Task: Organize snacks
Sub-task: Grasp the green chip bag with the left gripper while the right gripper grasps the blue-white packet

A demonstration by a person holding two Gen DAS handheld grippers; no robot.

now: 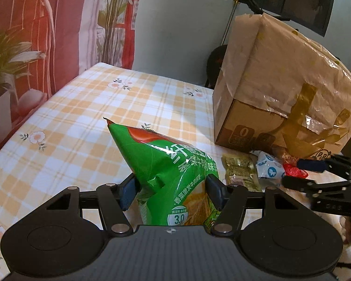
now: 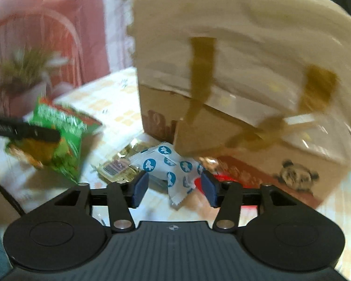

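My left gripper (image 1: 172, 190) is shut on a green chip bag (image 1: 168, 164) and holds it tilted above the checked tablecloth; the bag also shows in the right wrist view (image 2: 56, 138). My right gripper (image 2: 174, 188) is open, its pads on either side of a white packet with blue dots (image 2: 173, 171), apart from it. The same packet (image 1: 269, 168) lies by a gold-green packet (image 1: 241, 172) and a red wrapper (image 1: 294, 171) at the foot of the cardboard box (image 1: 280, 89). The right wrist view is blurred.
The taped cardboard box (image 2: 234, 75) with a panda print stands at the back right of the table (image 1: 70, 117). A gold-green packet (image 2: 119, 166) lies left of the white one. A potted plant (image 1: 2, 70) and a red curtain stand at the left.
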